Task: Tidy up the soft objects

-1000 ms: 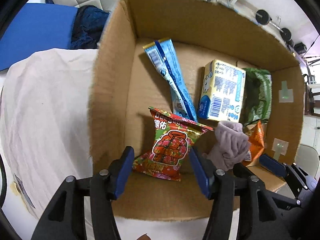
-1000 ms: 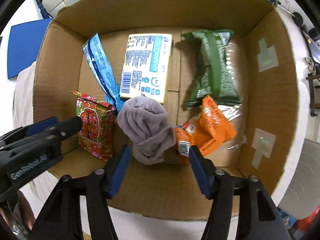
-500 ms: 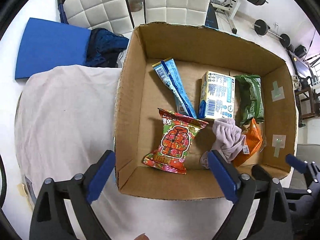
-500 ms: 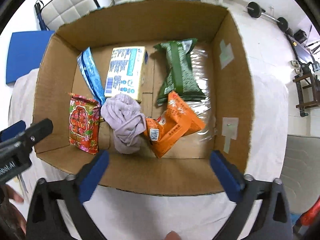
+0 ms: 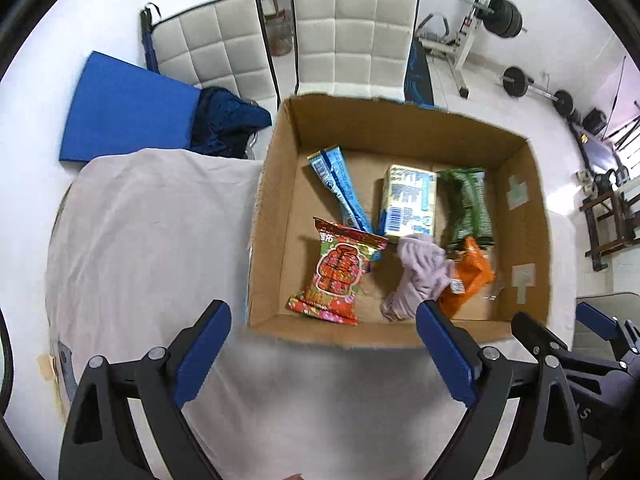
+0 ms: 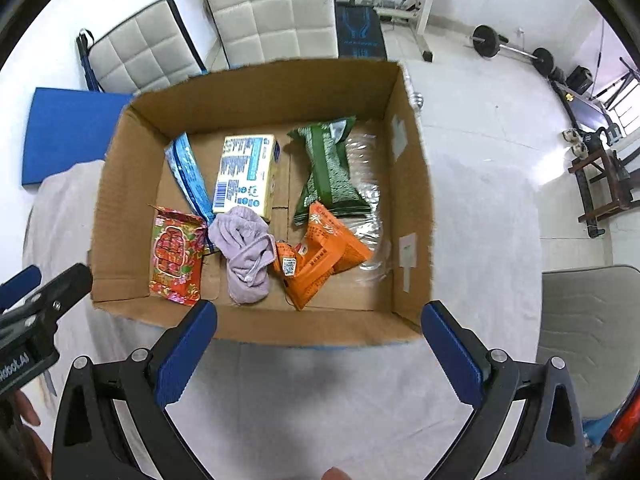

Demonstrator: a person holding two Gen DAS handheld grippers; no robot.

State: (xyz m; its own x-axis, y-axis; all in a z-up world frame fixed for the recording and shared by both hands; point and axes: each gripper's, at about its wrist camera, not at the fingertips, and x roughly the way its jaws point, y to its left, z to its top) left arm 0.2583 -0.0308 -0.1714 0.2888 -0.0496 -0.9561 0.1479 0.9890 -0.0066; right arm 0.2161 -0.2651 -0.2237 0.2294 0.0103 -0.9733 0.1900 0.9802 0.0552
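Note:
An open cardboard box stands on a white cloth. Inside lie a red snack pack, a lilac cloth, an orange pack, a green pack, a yellow-blue tissue pack and a blue wrapper. My left gripper is open and empty, above the cloth in front of the box. My right gripper is open and empty, also in front of the box.
The cloth-covered table extends left and right of the box. Two white padded chairs, a blue mat and weight equipment stand behind. A grey chair is at the right.
Both grippers have pulled back and up out of the box and opened wide. The red pack and lilac cloth, which sat between the fingers, now lie free in the box.

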